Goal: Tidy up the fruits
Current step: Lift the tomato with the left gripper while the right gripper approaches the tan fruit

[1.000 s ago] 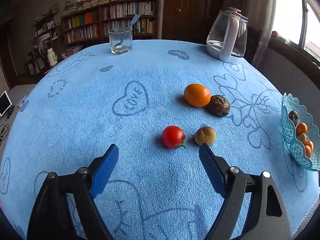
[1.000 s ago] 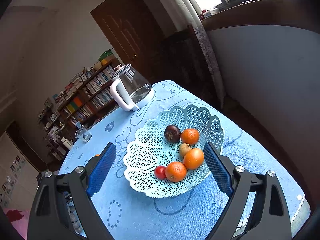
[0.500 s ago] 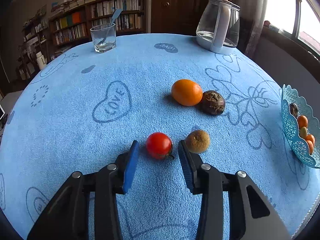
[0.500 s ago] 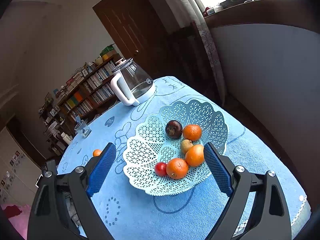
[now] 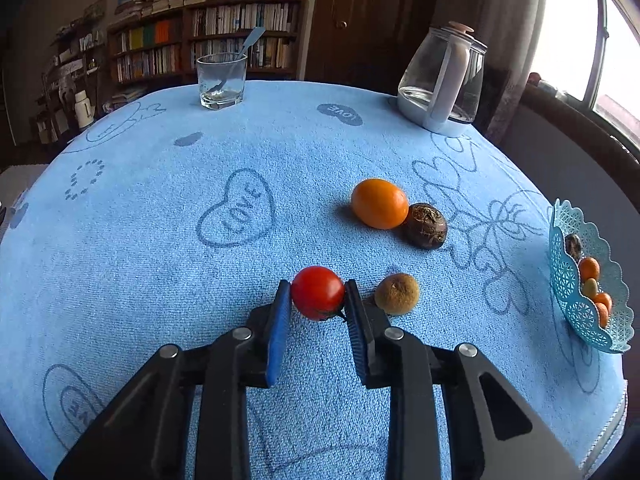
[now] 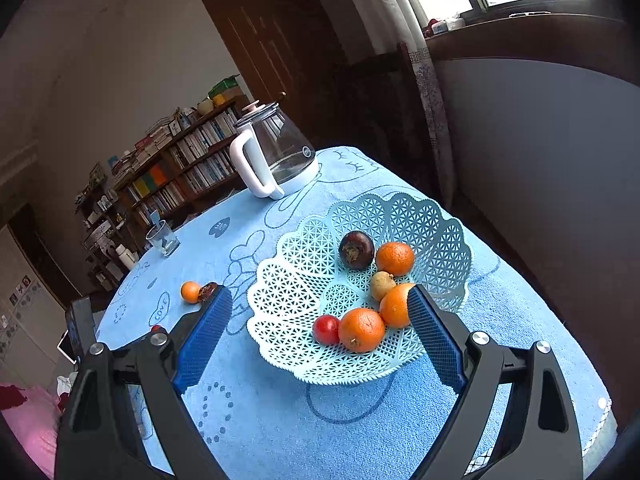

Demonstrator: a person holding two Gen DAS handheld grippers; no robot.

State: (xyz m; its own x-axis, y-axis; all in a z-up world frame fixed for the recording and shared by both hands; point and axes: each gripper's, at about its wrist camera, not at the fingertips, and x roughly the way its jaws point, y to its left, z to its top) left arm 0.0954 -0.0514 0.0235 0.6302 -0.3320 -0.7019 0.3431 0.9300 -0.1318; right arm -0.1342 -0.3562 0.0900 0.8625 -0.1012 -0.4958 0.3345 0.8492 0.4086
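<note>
Left wrist view, lower centre: left gripper (image 5: 318, 294) clamped on tomato (image 5: 317, 292) atop blue cloth (image 5: 160, 280). Right wrist view: right gripper (image 6: 320, 312) spread wide, empty, above basket (image 6: 440, 224).

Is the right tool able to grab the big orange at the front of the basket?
Probably yes. The right tool is open and empty, and that orange lies uncovered in the basket, with only a tomato beside it.
</note>
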